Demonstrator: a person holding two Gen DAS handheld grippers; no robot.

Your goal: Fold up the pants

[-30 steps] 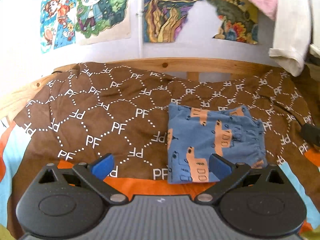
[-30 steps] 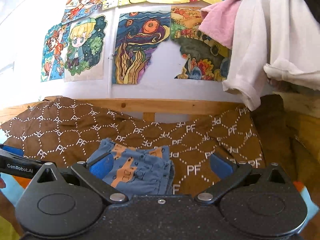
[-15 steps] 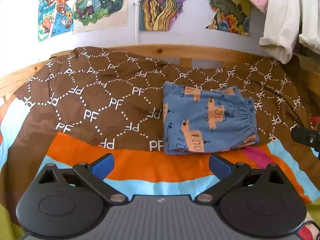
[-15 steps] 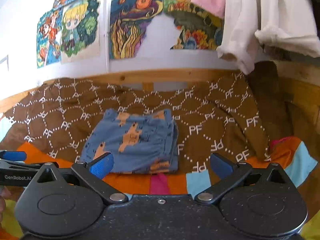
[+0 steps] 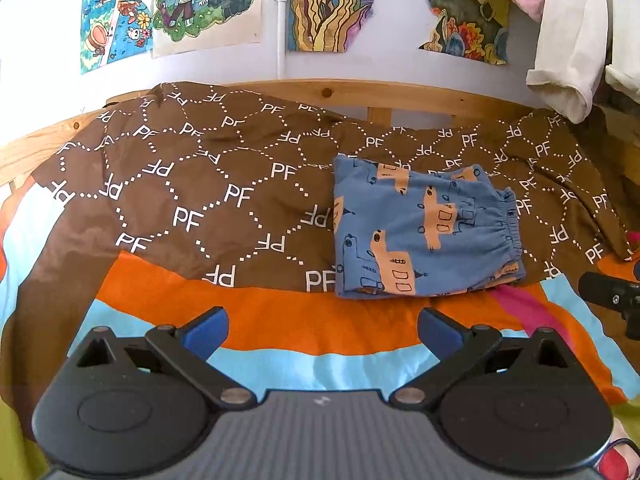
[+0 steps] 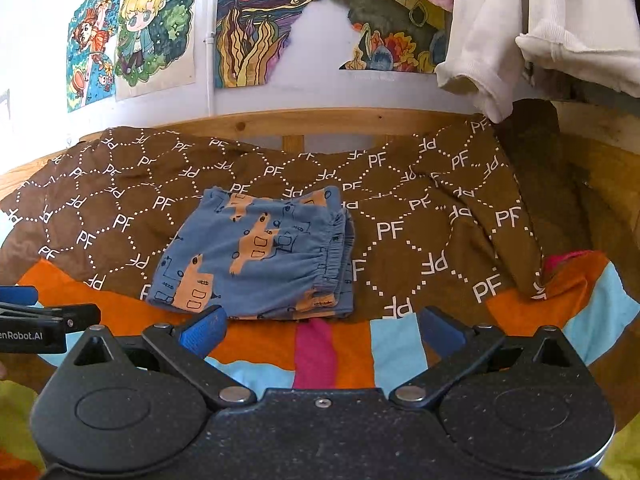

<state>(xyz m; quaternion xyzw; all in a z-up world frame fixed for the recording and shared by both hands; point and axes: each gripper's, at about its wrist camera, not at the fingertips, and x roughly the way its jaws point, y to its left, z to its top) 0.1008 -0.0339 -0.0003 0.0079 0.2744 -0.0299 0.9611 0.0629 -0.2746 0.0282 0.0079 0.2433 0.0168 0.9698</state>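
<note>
Left wrist view: pants [image 5: 424, 232] folded flat on brown blanket [image 5: 224, 200]; left gripper [image 5: 322, 326] and right gripper [image 6: 322, 326] spread wide, empty, short of them.

Folded pants [image 5: 424, 232] lie on the blanket [image 5: 224, 184], posters [image 5: 324, 4] behind.

Only readable stuff: the brown blanket [image 5: 240, 184] had white "PF" letters repeated all over it inside dotted diamond outlines, some flipped or upside down. The left gripper [image 6: 36, 326], poking into the right wrist view, had white lettering that read "enRobot.AI", cut off at the frame edge.
</note>
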